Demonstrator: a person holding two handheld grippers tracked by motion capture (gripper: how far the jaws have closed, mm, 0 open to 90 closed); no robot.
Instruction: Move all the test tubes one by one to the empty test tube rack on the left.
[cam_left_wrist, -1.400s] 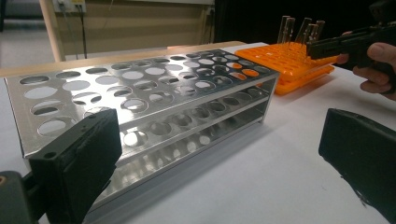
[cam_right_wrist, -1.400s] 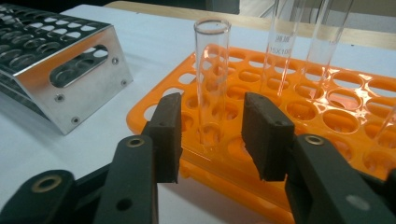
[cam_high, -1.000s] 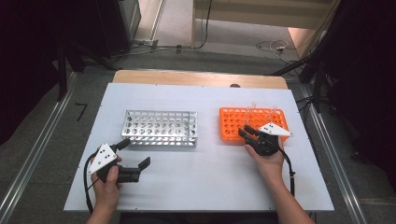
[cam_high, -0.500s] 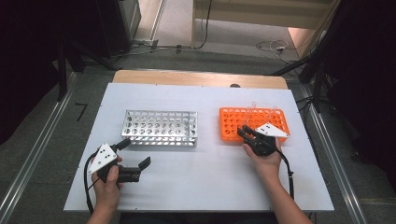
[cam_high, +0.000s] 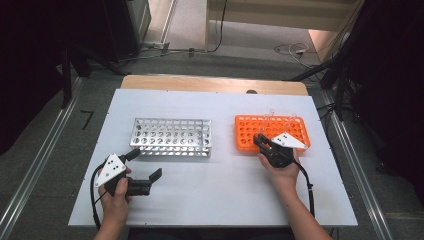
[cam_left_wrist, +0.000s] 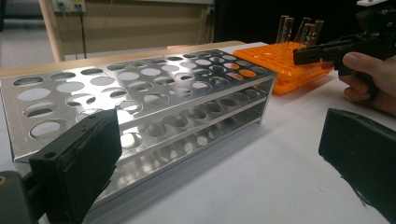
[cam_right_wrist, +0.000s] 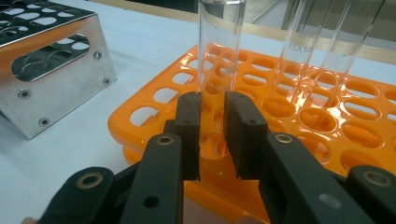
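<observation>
Now right tool (cam_right_wrist: 212, 135) grips glass tube (cam_right_wrist: 221, 46).

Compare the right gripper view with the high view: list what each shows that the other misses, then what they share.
Right gripper view alone: the right gripper with its pads clamped on a clear glass tube standing in the orange rack, and printed lettering on another tube.

High view alone: the left gripper open on the white table, both forearms, and the floor beyond.

Both: the orange rack and the metal rack.

Open table (cam_high: 230, 185) between both racks
</observation>
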